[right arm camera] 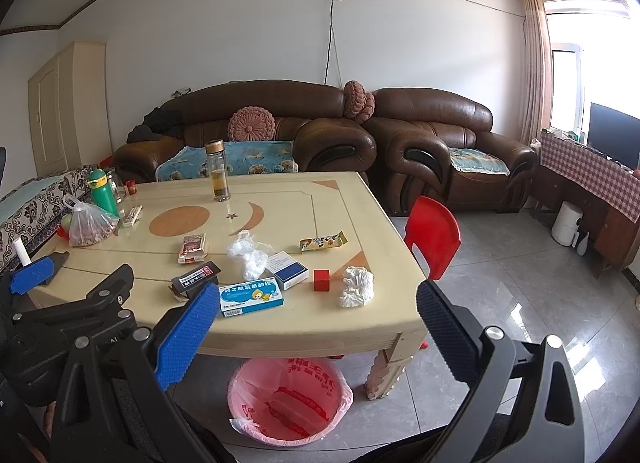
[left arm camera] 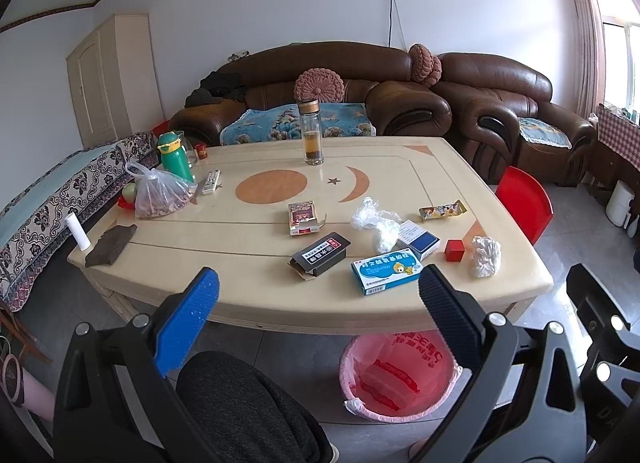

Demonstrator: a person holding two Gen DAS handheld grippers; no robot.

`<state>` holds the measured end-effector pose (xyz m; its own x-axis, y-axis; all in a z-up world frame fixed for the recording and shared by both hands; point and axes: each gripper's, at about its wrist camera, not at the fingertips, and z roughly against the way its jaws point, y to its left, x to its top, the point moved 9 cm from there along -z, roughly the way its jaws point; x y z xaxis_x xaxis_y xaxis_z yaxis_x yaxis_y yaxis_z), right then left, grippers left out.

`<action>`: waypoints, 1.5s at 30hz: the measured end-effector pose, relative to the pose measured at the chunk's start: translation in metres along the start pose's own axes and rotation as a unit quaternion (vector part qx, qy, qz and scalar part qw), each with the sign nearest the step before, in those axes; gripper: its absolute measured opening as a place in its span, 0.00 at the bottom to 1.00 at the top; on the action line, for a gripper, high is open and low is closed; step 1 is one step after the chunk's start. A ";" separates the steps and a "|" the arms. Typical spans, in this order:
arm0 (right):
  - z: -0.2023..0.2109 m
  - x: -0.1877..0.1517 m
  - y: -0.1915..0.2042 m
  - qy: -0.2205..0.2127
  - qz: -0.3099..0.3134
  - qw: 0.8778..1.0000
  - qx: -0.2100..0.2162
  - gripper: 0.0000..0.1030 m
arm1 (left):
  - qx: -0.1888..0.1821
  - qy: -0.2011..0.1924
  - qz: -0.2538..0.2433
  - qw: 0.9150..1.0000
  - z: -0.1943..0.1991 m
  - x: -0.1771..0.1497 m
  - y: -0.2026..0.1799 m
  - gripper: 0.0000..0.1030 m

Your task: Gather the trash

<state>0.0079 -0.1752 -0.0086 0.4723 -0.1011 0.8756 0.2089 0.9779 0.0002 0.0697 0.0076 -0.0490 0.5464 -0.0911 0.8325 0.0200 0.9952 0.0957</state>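
On the cream table (left arm camera: 240,283) lie a crumpled white paper (left arm camera: 485,256) (right arm camera: 357,286), crumpled clear plastic (left arm camera: 376,219) (right arm camera: 248,253), a snack wrapper (left arm camera: 442,210) (right arm camera: 323,242), a light blue medicine box (left arm camera: 386,271) (right arm camera: 250,296), an opened black box (left arm camera: 320,255) (right arm camera: 196,277), a red pack (left arm camera: 303,217) and a red cube (left arm camera: 455,250) (right arm camera: 321,280). A pink bin (left arm camera: 345,367) (right arm camera: 236,387) with a red liner stands on the floor under the near edge. My left gripper (left arm camera: 319,277) and right gripper (right arm camera: 318,293) hover open before the table edge, both holding nothing.
Further back on the table stand a glass tea bottle (left arm camera: 311,133), a green flask (left arm camera: 174,155), a filled plastic bag (left arm camera: 158,193) and a remote (left arm camera: 211,182). A red chair (right arm camera: 434,237) is at the right side. Brown sofas (right arm camera: 280,131) line the wall. A dark-clothed knee (left arm camera: 240,403) is below me.
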 end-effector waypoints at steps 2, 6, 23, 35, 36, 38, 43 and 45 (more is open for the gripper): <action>0.000 0.000 0.000 0.000 0.000 1.000 0.000 0.94 | 0.001 0.000 0.000 1.000 0.000 0.000 0.000 0.95; 0.000 0.000 0.000 0.000 0.000 1.000 0.000 0.94 | 0.000 -0.001 -0.001 1.000 0.002 0.001 0.001 0.95; -0.007 -0.004 0.003 0.008 0.000 1.000 0.008 0.94 | 0.003 0.005 -0.003 1.000 0.000 0.001 0.003 0.95; -0.064 -0.018 -0.005 0.055 -0.004 0.998 0.009 0.94 | -0.011 0.068 0.006 0.998 -0.053 -0.015 0.008 0.95; -0.067 -0.019 -0.006 0.057 -0.005 0.998 0.011 0.94 | -0.012 0.071 0.006 0.997 -0.057 -0.016 0.008 0.95; -0.076 -0.019 -0.007 0.057 -0.005 0.998 0.018 0.94 | -0.018 0.083 0.010 0.996 -0.067 -0.018 0.010 0.95; -0.092 -0.015 -0.015 0.042 0.001 0.999 0.022 0.94 | -0.034 0.098 0.024 0.994 -0.092 -0.015 0.019 0.95; -0.100 -0.014 -0.019 0.039 0.002 0.999 0.016 0.94 | -0.052 0.106 0.022 0.993 -0.102 -0.014 0.021 0.95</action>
<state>0.0826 -0.2110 -0.0693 0.5389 -0.1102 0.8351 0.1802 0.9835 0.0135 0.1482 0.0334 -0.1140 0.7131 -0.0484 0.6994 0.0718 0.9974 -0.0042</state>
